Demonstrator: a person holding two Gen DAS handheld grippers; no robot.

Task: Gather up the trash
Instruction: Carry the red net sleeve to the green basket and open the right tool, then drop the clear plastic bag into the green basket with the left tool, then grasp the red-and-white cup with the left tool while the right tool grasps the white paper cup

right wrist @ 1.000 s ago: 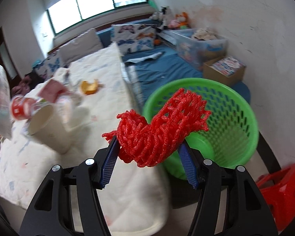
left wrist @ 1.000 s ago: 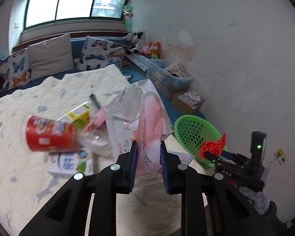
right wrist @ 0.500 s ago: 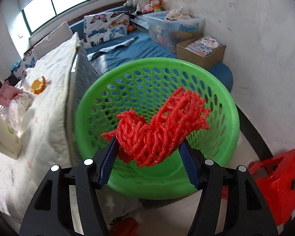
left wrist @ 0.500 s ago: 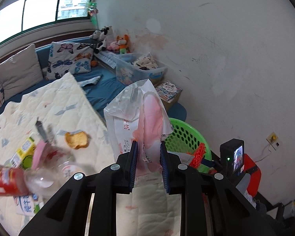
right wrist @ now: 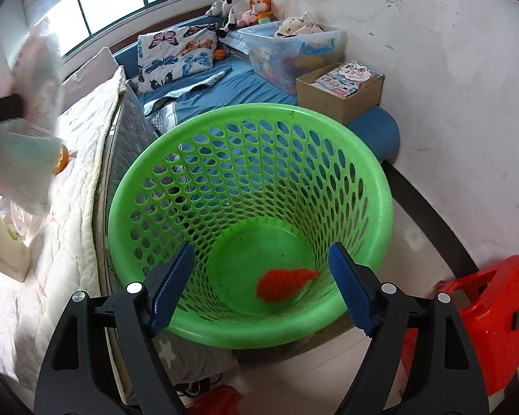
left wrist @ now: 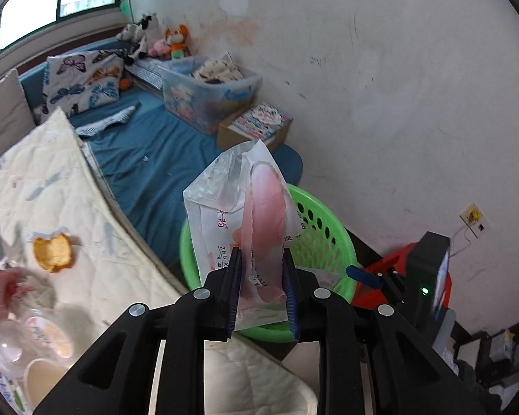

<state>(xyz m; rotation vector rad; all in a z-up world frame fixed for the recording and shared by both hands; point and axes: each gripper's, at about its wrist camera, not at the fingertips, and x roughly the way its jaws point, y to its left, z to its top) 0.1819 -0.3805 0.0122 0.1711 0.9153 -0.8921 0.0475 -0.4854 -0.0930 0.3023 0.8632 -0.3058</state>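
Observation:
My left gripper [left wrist: 261, 287] is shut on a white and pink plastic wrapper [left wrist: 245, 214], held over the near rim of the green perforated basket [left wrist: 332, 238]. My right gripper [right wrist: 259, 290] is open and empty above the same basket [right wrist: 363, 180]. A red foam net [right wrist: 285, 283] lies on the basket's floor. The wrapper shows blurred at the left of the right wrist view [right wrist: 31, 110]. An orange peel [left wrist: 53, 250] lies on the quilt.
A white quilted bed [left wrist: 69, 207] holds a clear cup [left wrist: 20, 339] and other litter at the left. A red stool [right wrist: 494, 314] stands right of the basket. A cardboard box [right wrist: 342, 90] and a clear storage bin [right wrist: 290, 48] stand behind it by the wall.
My right gripper opened and the red foam net dropped into the basket. My left gripper swung right with the wrapper, from over the bed to the basket's rim.

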